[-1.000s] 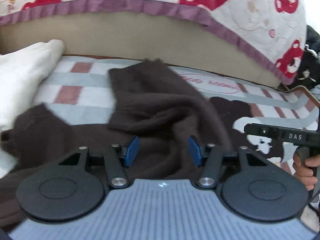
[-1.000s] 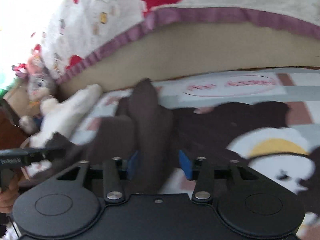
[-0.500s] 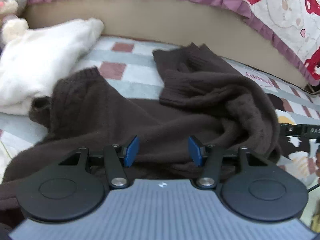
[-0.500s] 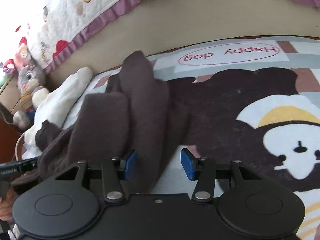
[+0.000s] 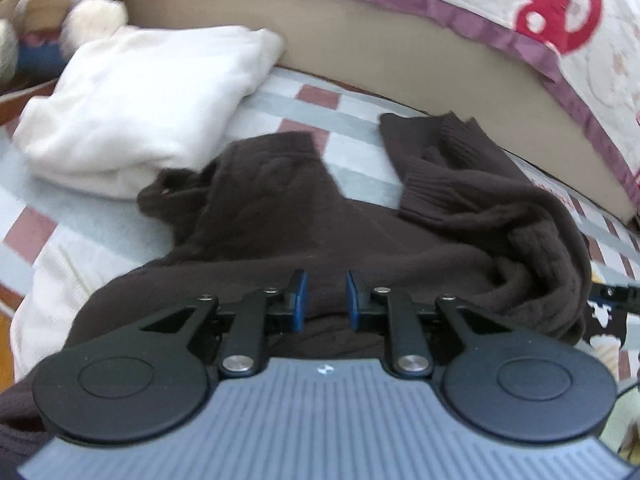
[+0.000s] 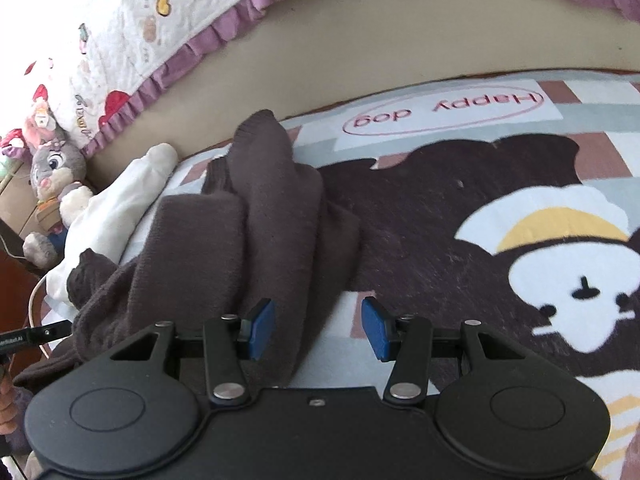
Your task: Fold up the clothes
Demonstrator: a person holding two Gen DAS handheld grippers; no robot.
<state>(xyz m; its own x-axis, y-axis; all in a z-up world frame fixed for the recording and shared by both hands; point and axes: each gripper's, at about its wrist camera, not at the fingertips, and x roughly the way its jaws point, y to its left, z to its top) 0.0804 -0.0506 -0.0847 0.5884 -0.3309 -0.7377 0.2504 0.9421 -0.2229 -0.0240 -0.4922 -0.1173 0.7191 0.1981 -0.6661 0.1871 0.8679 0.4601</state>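
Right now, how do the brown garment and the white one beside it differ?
The brown sweater lies rumpled and spread out, one ribbed cuff flopped over its body; the white garment sits as a compact folded bundle. The brown sweater reaches between the pads of the left claw; the white garment lies farther off, away from both claws. The brown one is dark knit, the white one pale and soft-looking. Both rest on the checked cartoon blanket.

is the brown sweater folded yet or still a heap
Still a heap: the brown sweater lies bunched and creased on the mat, one ribbed cuff flopped over its body.
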